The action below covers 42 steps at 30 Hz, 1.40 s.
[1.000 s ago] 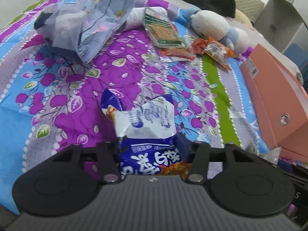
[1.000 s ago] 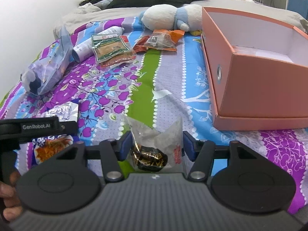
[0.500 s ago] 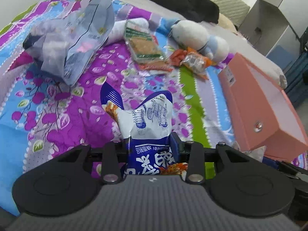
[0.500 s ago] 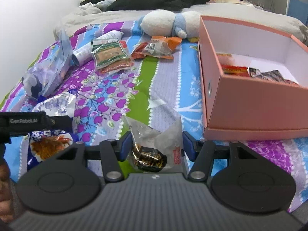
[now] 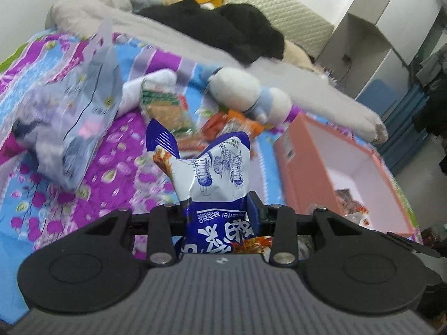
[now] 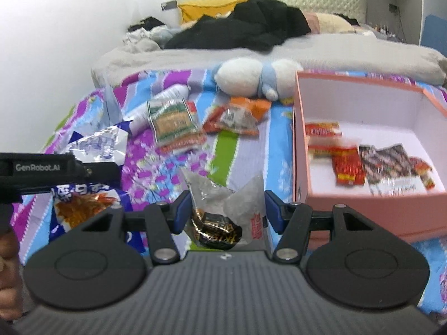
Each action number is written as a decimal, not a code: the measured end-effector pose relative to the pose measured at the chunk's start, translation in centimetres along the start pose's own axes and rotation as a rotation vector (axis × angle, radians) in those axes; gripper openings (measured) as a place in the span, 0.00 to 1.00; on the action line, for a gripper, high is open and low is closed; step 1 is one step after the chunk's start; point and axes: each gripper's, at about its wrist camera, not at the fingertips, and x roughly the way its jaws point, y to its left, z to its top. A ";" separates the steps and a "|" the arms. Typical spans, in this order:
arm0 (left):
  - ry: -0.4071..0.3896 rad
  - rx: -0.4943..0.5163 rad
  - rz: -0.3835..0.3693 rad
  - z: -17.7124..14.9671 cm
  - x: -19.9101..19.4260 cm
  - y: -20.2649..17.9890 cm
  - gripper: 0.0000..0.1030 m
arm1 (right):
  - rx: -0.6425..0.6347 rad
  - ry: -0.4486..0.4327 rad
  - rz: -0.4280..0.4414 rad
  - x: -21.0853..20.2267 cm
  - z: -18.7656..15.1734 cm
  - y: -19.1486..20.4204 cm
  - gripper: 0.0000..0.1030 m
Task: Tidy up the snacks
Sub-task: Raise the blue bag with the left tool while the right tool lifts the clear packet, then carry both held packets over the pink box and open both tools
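Observation:
My left gripper (image 5: 219,209) is shut on a blue and white snack bag (image 5: 215,173) and holds it above the bedspread. It also shows in the right wrist view (image 6: 92,150), at the left. My right gripper (image 6: 227,209) is shut on a clear snack packet with a dark sweet inside (image 6: 223,212), held above the bed to the left of the pink box (image 6: 349,209). The pink box (image 5: 304,178) is open and holds several red and dark snack packets (image 6: 349,164).
On the flowered bedspread (image 6: 237,150) lie a green and brown snack pack (image 6: 173,125), orange packets (image 6: 237,117), a white tube (image 6: 159,103), a pale plastic bag (image 5: 81,117) and a white plush toy (image 6: 251,78). Black clothes (image 6: 245,30) lie behind.
Both grippers have risen with their packets and moved towards the pink box. The inside of the box has come into view.

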 end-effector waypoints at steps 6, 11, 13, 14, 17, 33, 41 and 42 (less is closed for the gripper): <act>-0.042 0.025 -0.039 2.4 -0.8 -2.5 0.42 | -0.008 -0.055 -0.002 -1.4 2.7 -0.7 0.57; -0.077 0.064 -0.085 4.2 -1.1 -5.4 0.42 | -0.025 -0.116 -0.023 -2.7 4.9 -1.7 0.57; -0.087 0.087 -0.101 4.7 -1.1 -6.8 0.42 | -0.028 -0.138 -0.033 -3.2 5.6 -2.3 0.57; -0.092 0.097 -0.112 5.0 -1.1 -7.5 0.42 | -0.028 -0.147 -0.039 -3.4 6.0 -2.6 0.57; -0.104 0.121 -0.140 6.0 -0.5 -9.5 0.42 | -0.032 -0.184 -0.068 -4.0 7.0 -3.9 0.57; -0.022 0.211 -0.234 9.0 8.9 -21.0 0.42 | 0.037 -0.160 -0.189 -1.5 8.5 -14.2 0.57; 0.114 0.248 -0.220 6.7 17.0 -23.9 0.42 | 0.106 -0.061 -0.251 2.3 6.2 -19.5 0.57; 0.132 0.250 -0.216 6.3 18.0 -24.0 0.42 | 0.107 -0.047 -0.260 2.8 5.9 -19.9 0.57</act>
